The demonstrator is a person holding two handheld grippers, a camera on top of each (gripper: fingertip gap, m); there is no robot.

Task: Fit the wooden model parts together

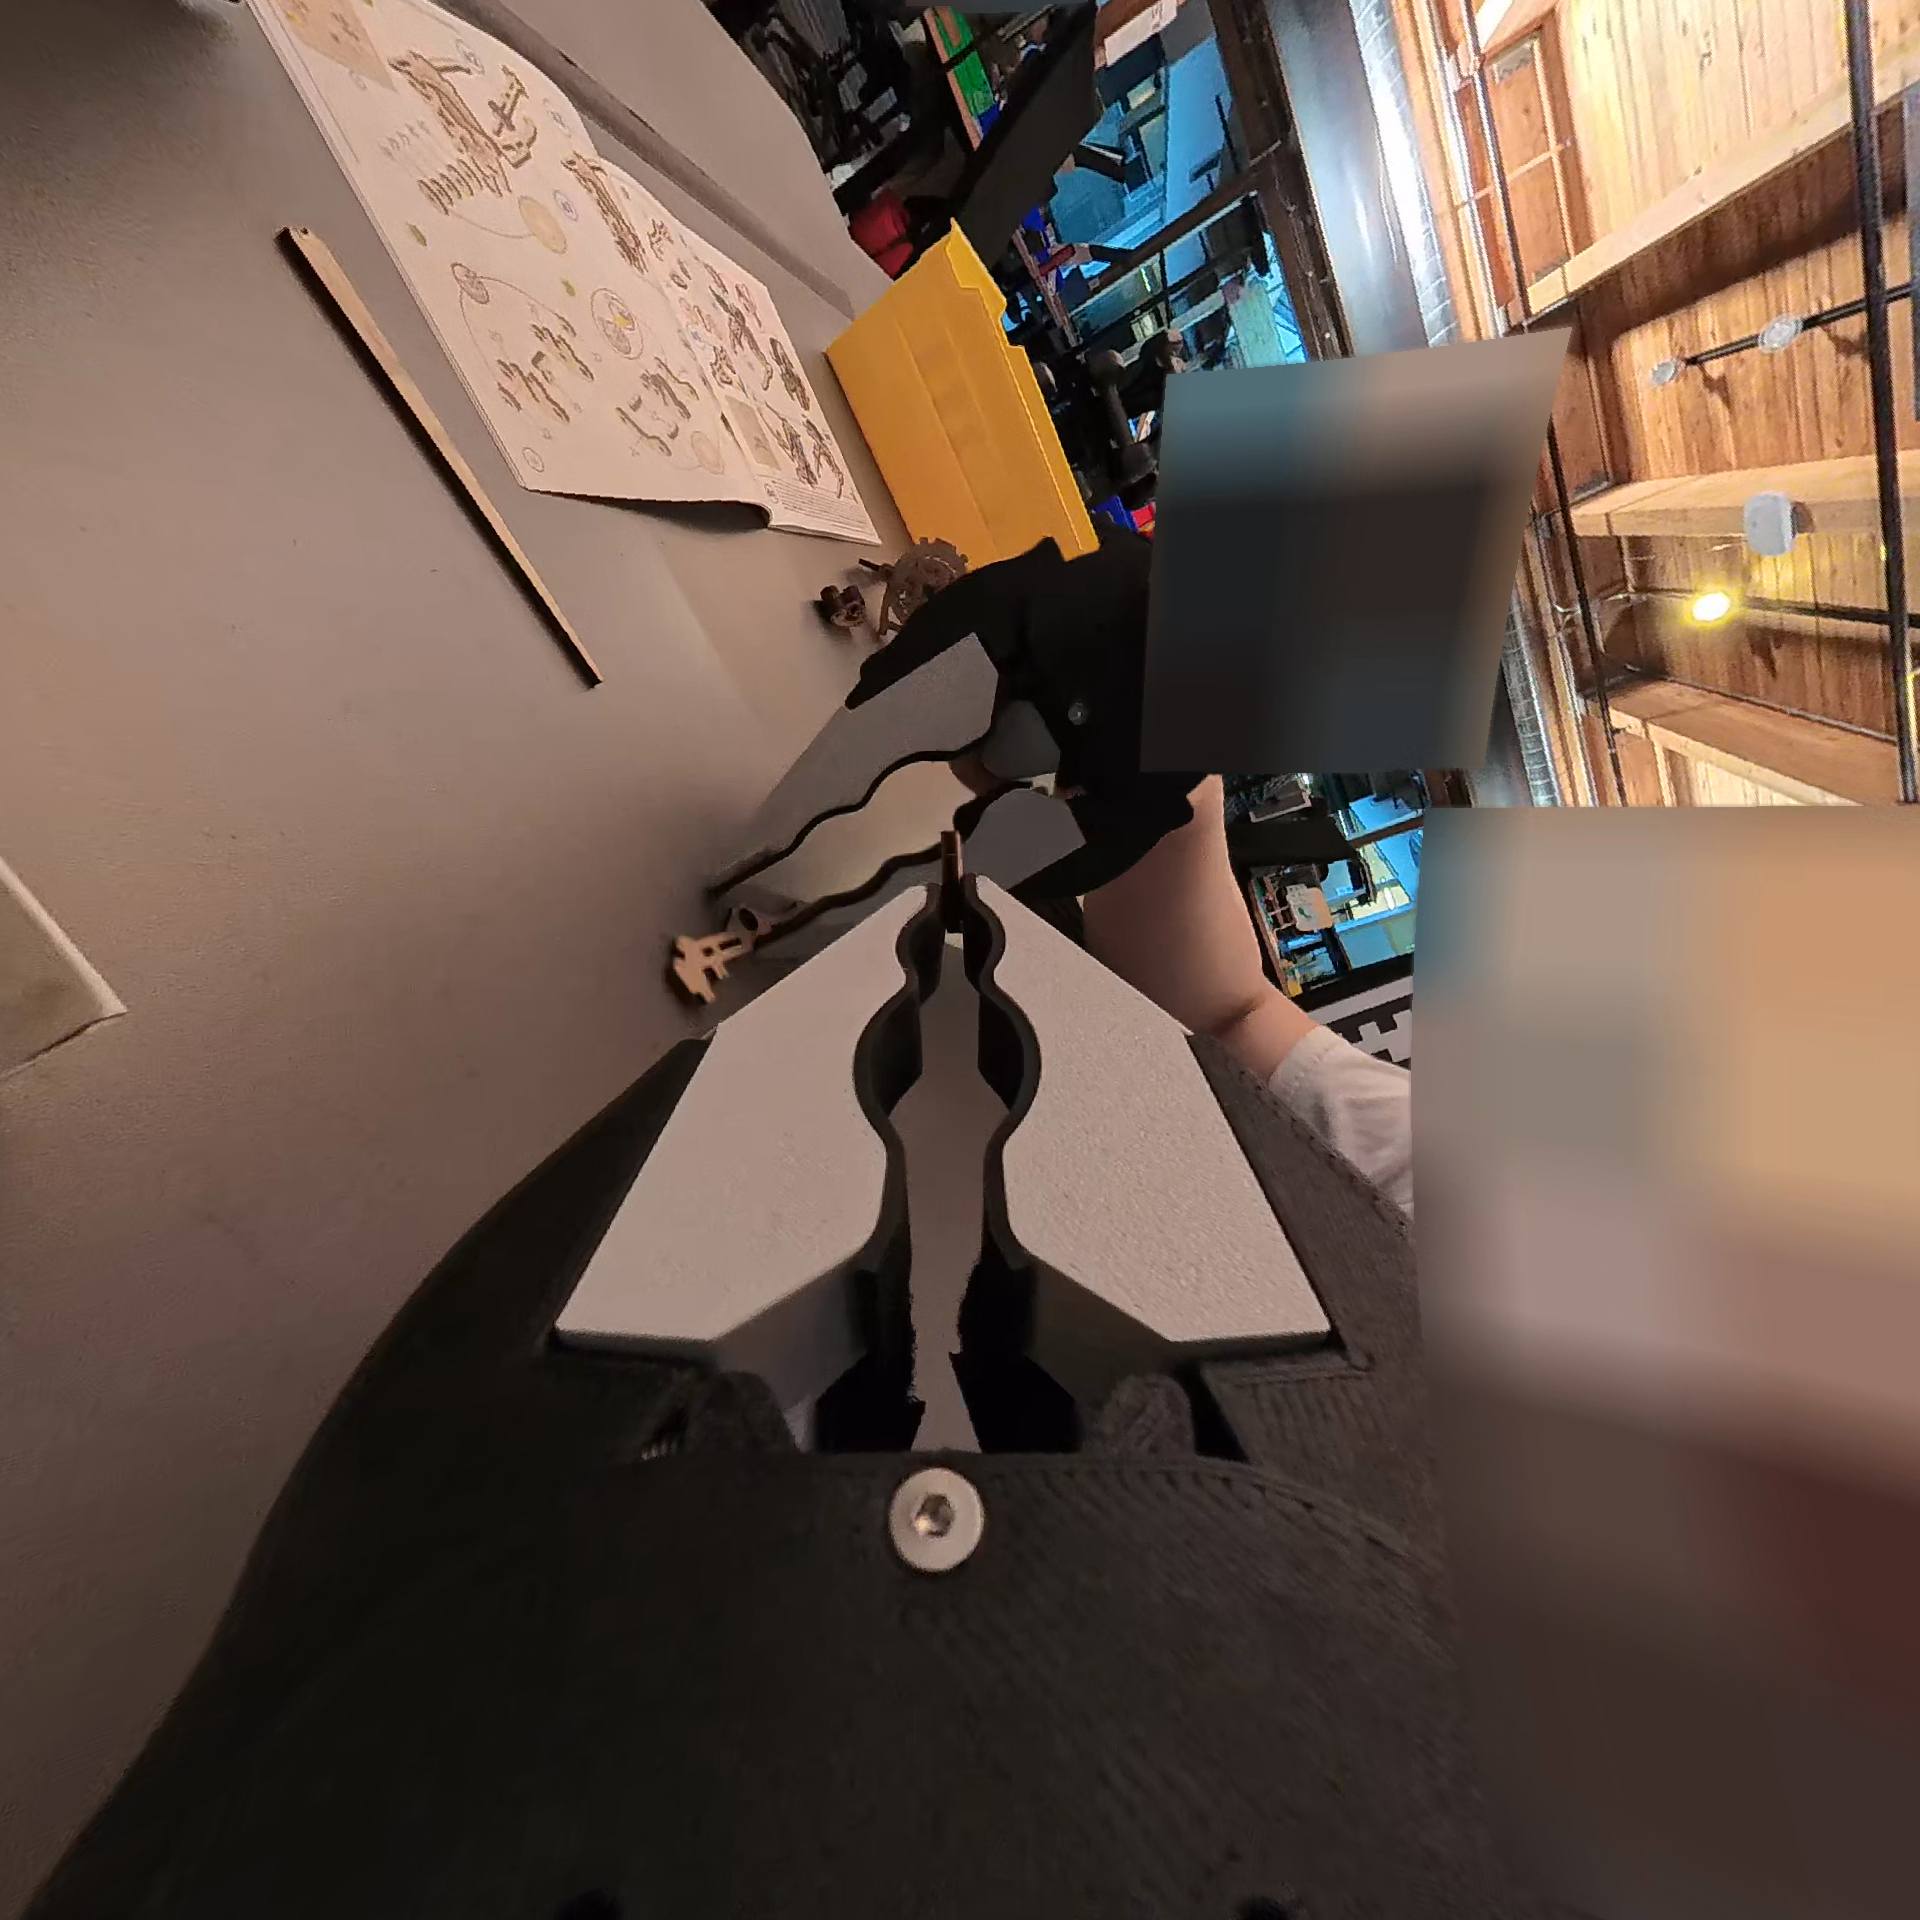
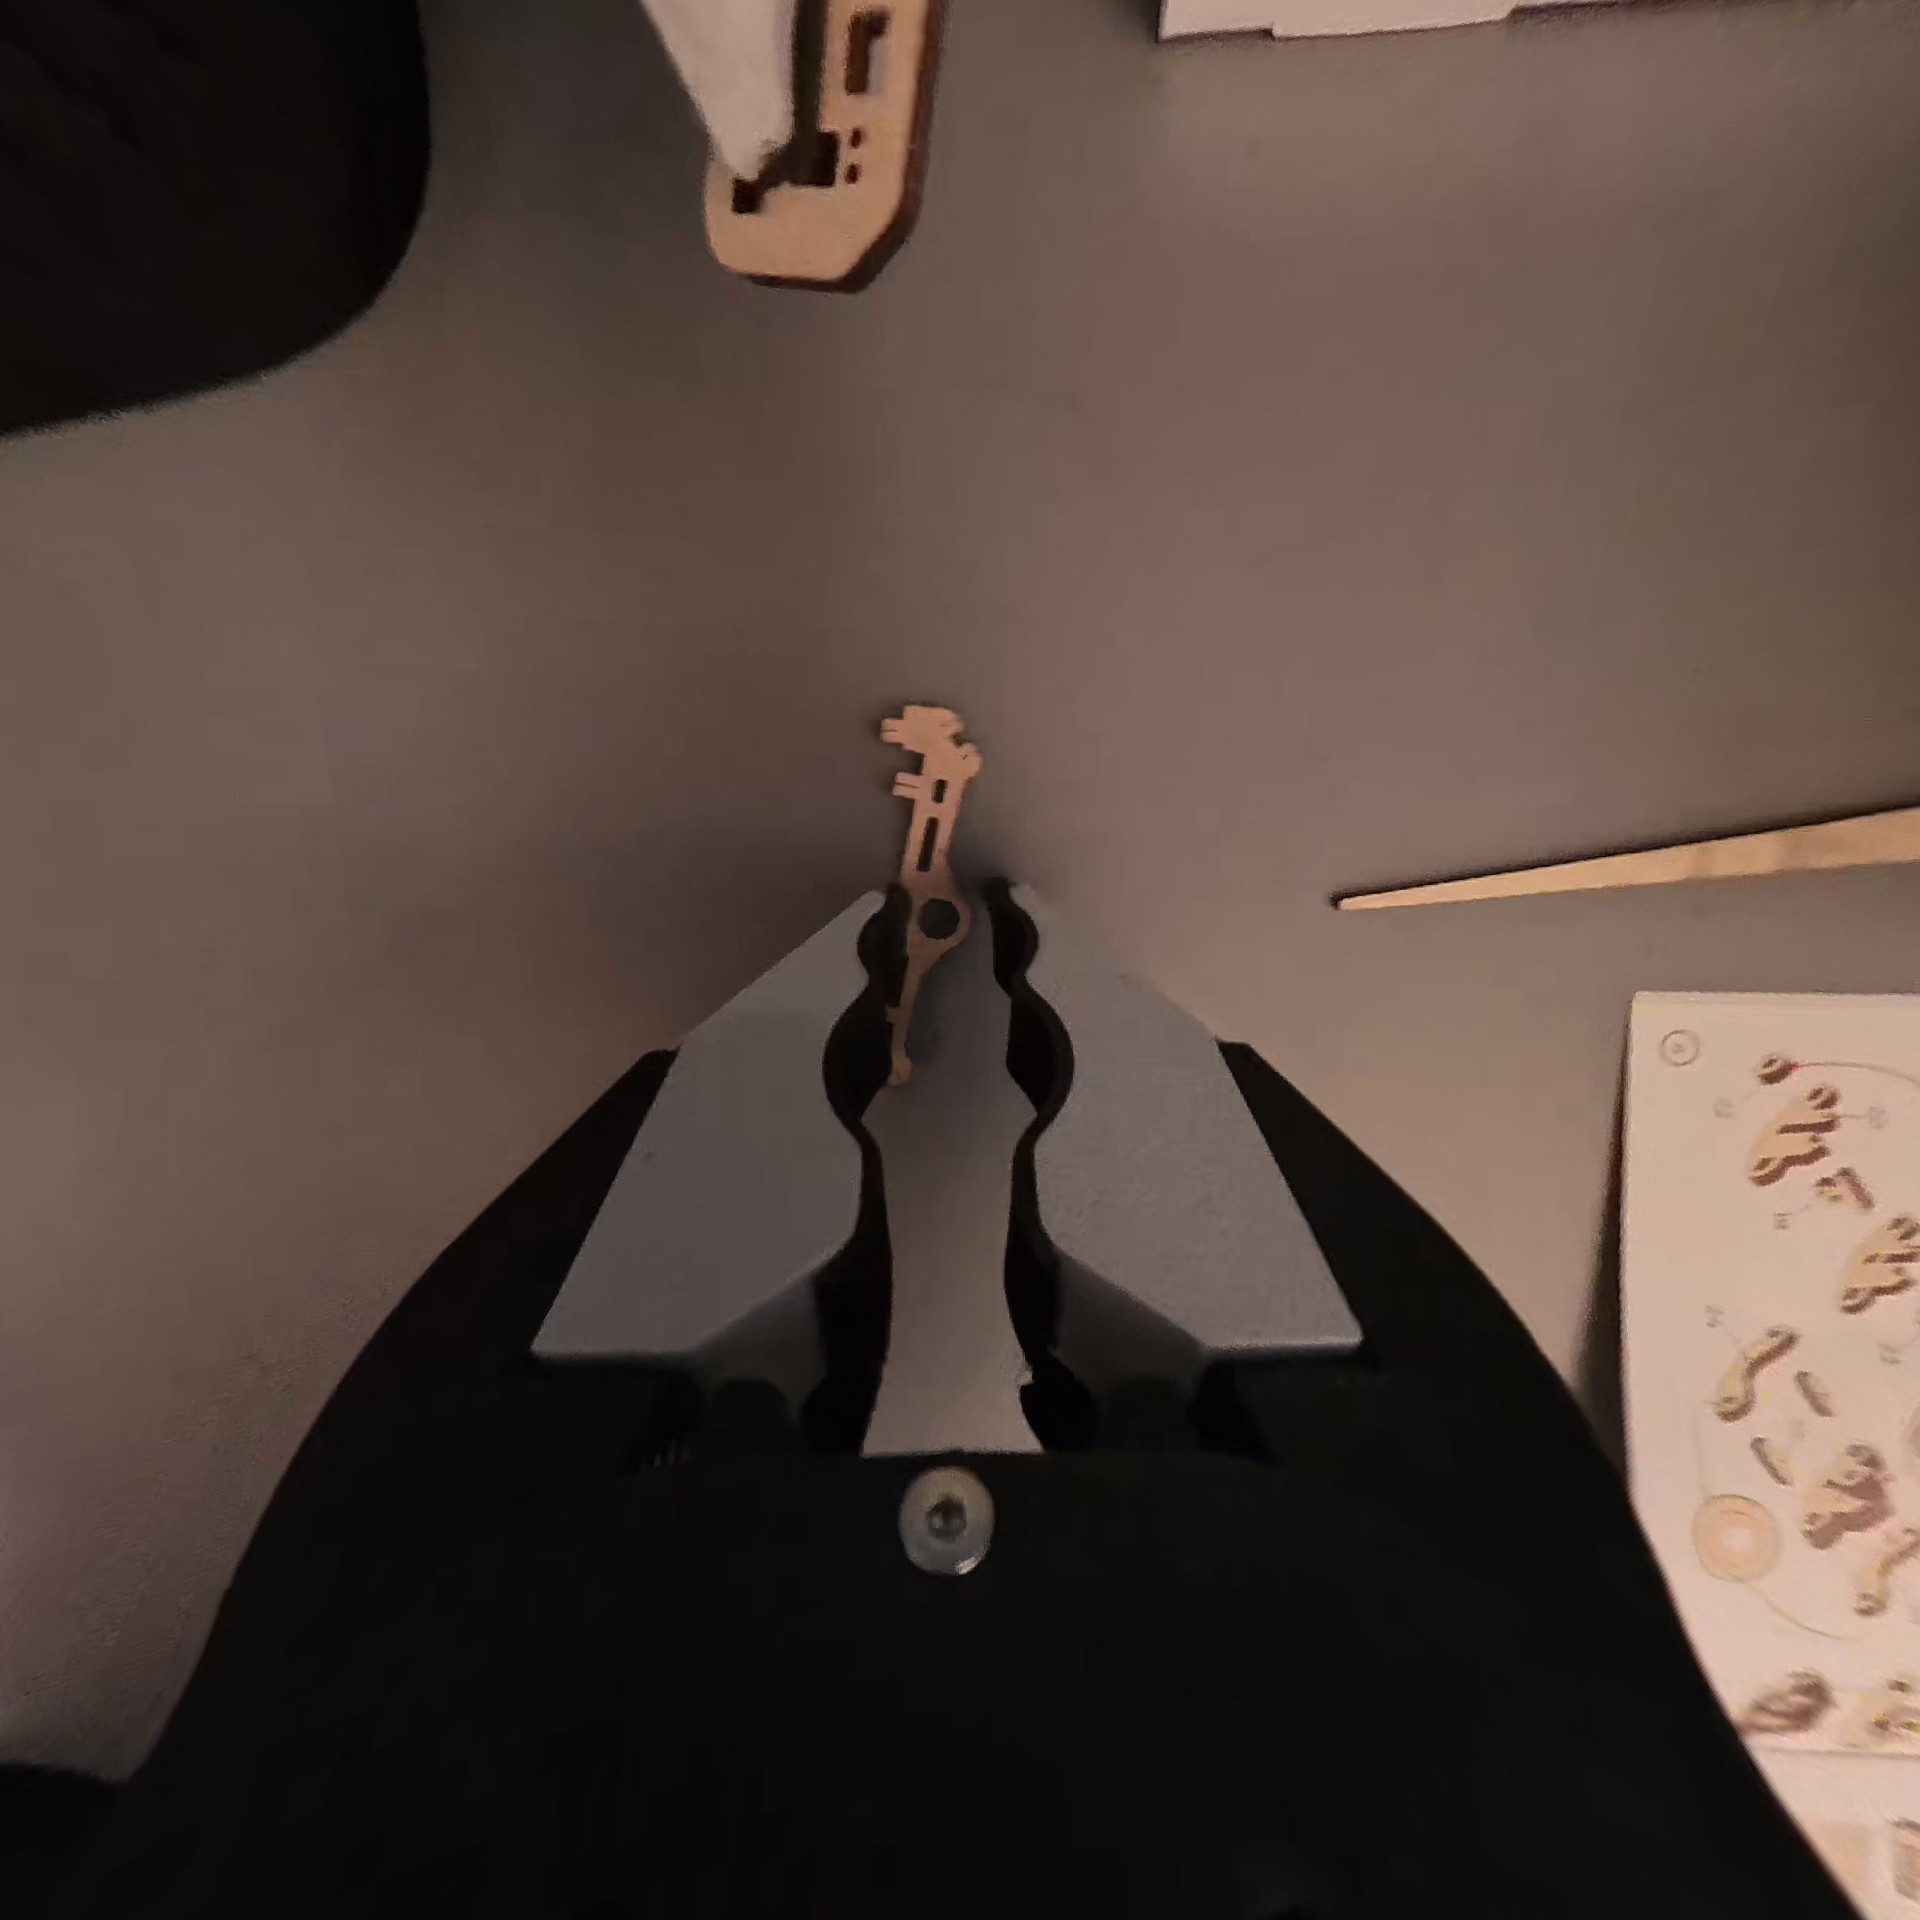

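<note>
My left gripper (image 1: 951, 896) is shut on a flat wooden plate with cut-outs, seen edge-on between its tips (image 1: 951, 857). The plate also shows at the top of the right wrist view (image 2: 821, 156), held above the table. My right gripper (image 2: 940, 896) is low over the grey table (image 2: 1351, 520), its jaws slightly apart. A thin slotted wooden part (image 2: 928, 821) lies on the table between them, close against the left finger. In the left wrist view the right gripper (image 1: 753, 906) stands just beyond my left fingertips, over the same part (image 1: 715, 951).
An open instruction sheet (image 1: 582, 291) lies at the back and shows at the right in the right wrist view (image 2: 1787, 1351). A long thin wooden strip (image 1: 436, 447) lies beside it. A yellow bin (image 1: 956, 416) and a wooden gear assembly (image 1: 920, 582) stand beyond. The grippers' ends are close to 10 centimetres from one another.
</note>
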